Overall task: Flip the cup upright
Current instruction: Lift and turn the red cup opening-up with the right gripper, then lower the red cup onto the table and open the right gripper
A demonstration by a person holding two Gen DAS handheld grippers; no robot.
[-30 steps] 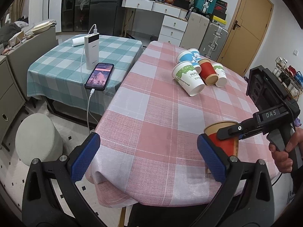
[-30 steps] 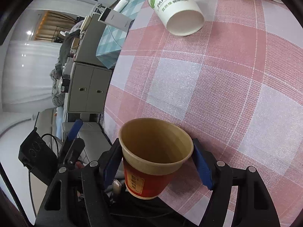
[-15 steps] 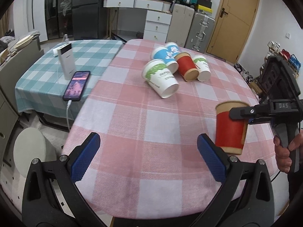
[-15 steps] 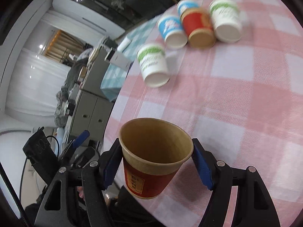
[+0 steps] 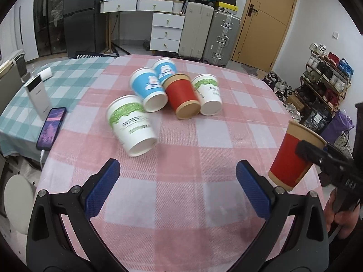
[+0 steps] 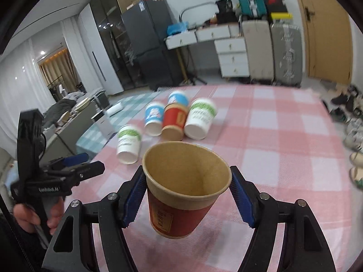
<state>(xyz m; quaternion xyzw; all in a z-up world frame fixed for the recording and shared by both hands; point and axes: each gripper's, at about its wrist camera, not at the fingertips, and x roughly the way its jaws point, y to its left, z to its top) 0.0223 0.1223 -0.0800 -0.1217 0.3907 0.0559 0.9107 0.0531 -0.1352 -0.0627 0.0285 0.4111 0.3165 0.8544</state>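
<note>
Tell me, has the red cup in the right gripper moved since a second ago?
Yes. The held red cup has risen off the pink checked tablecloth and tipped from lying over to nearly upright, mouth up, clamped in the right gripper.

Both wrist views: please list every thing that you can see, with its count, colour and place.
Held cup: one, red with brown rim, mouth up, in the right tool, above the table.
Lying cups: five, on their sides mid-table: two blue, one red, two white-green.
Table: one, pink check cloth.
Side table: one, teal check cloth, to the left.
Phone: one, dark, on the side table.
Power bank: one, white, upright beside the phone.
Suitcases: two, beige and silver, by the door.
Left tool: open, empty.
Right tool: shut on the held cup.
</note>
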